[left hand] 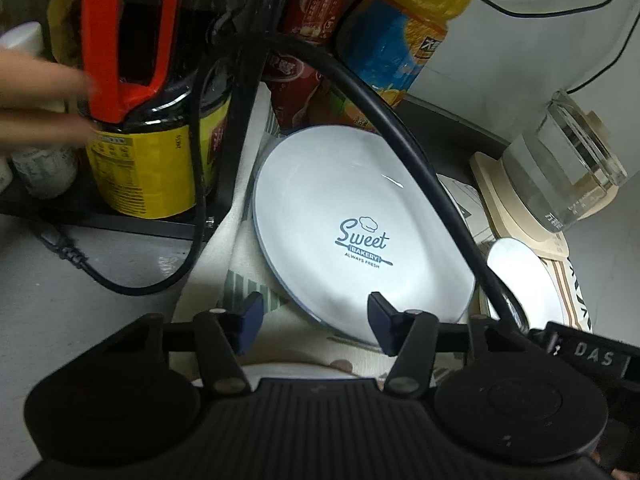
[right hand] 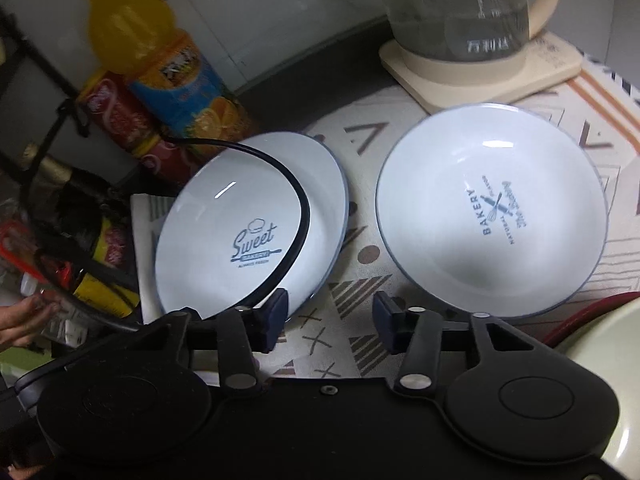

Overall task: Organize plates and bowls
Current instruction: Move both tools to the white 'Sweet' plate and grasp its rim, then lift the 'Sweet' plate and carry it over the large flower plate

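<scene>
A white "Sweet Bakery" plate (left hand: 352, 208) (right hand: 224, 236) with a thin blue rim lies on the patterned cloth. A black cable (left hand: 404, 136) (right hand: 296, 200) arcs over it. My left gripper (left hand: 316, 312) hovers open at the plate's near edge, nothing between its fingers. To the right lies a second white "Bakery" plate (right hand: 492, 216), seen in the left wrist view only as a sliver (left hand: 516, 268). My right gripper (right hand: 330, 312) is open above the cloth, between the two plates' near edges.
A rack at the left holds a dark sauce bottle (left hand: 144, 152) with an orange handle. An orange juice bottle (right hand: 168, 76) and red cans (right hand: 124, 120) stand behind the plates. A glass kettle (right hand: 460, 16) on a cream base sits at the back right. A hand (left hand: 36, 104) shows at the left. A pale rim (right hand: 604, 368) lies near right.
</scene>
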A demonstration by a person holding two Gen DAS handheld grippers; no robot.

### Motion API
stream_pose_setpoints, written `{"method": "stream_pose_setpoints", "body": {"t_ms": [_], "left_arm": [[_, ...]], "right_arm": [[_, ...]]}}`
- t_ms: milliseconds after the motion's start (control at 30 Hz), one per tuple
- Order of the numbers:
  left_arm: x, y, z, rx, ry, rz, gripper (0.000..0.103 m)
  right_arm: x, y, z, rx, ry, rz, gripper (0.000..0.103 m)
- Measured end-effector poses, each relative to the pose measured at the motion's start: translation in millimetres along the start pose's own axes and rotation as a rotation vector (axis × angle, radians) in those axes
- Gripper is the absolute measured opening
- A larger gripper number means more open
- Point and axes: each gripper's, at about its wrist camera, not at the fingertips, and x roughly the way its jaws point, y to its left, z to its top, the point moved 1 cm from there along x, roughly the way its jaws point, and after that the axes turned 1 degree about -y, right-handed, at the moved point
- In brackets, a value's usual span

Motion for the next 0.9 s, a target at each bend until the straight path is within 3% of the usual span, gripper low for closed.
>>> {"method": "stream_pose_setpoints", "body": {"t_ms": [333, 467, 567, 667, 900], "left_arm": [[38, 0, 4, -0.028, 0.056, 0.001, 0.033], [45, 1, 5, -0.036, 0.056, 0.006, 0.032], [47, -1, 8, -0.036, 0.048, 0.013, 0.031], [48, 1, 9, -0.05, 0.053, 0.028, 0.022], [35, 13, 10, -0.092, 0.045, -0.012, 0.015]], "right_arm": [[37, -11, 3, 0.108, 0.038, 0.0, 0.037], [49, -9, 1, 0.13, 0.064, 0.031, 0.028], [54, -8, 1, 0.153, 0.058, 0.064, 0.013], [53, -5, 0, 0.156, 0.044, 0.047, 0.012], [35, -2, -3, 0.143, 0.005, 0.051, 0.011]]}}
